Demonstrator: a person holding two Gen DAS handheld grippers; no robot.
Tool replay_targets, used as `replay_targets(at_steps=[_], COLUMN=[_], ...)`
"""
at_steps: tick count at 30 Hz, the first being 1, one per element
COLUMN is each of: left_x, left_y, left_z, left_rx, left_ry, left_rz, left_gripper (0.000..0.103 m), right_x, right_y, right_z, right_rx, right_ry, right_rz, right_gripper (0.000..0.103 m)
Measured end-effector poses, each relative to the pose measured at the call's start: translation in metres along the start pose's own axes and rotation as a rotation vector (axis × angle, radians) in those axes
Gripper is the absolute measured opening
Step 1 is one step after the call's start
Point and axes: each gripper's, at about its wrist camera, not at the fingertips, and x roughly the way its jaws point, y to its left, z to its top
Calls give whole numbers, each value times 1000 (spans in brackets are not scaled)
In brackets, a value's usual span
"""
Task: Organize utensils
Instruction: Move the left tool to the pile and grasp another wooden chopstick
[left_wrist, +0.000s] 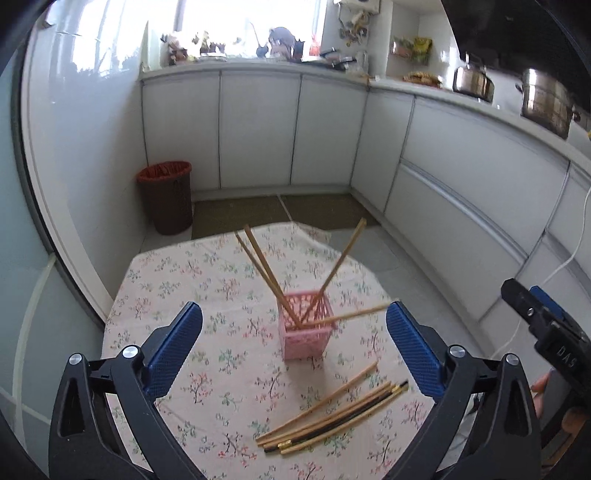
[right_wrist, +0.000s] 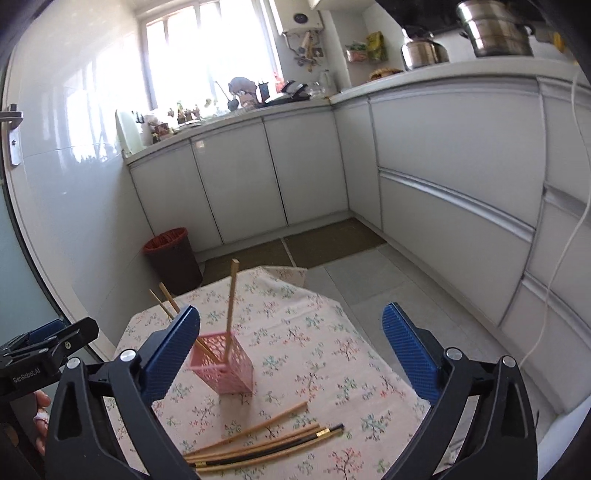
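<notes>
Four chopsticks in one basket, roughly six lying loose.

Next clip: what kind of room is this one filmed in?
Most likely a home kitchen. White cabinets run under an L-shaped counter, steel pots stand on the counter, and a small table with a flowered cloth holds chopsticks and a pink basket.
</notes>
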Motion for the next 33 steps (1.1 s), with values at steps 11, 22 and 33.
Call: replay_targets(at_steps=[11,22,33], left_x=[125,163,165], left_y=[38,29,31], left_z=[-110,-140,-142], left_rx=[82,199,212], left_ry=[593,657,649], left_rz=[90,82,48], left_gripper=[58,33,30], right_x=[45,56,60], right_y=[-55,-78,-93], right_z=[-106,-112,-113], right_rx=[35,159,240], right_ry=[319,401,431], right_rz=[6,26,-2], right_gripper=[96,96,96])
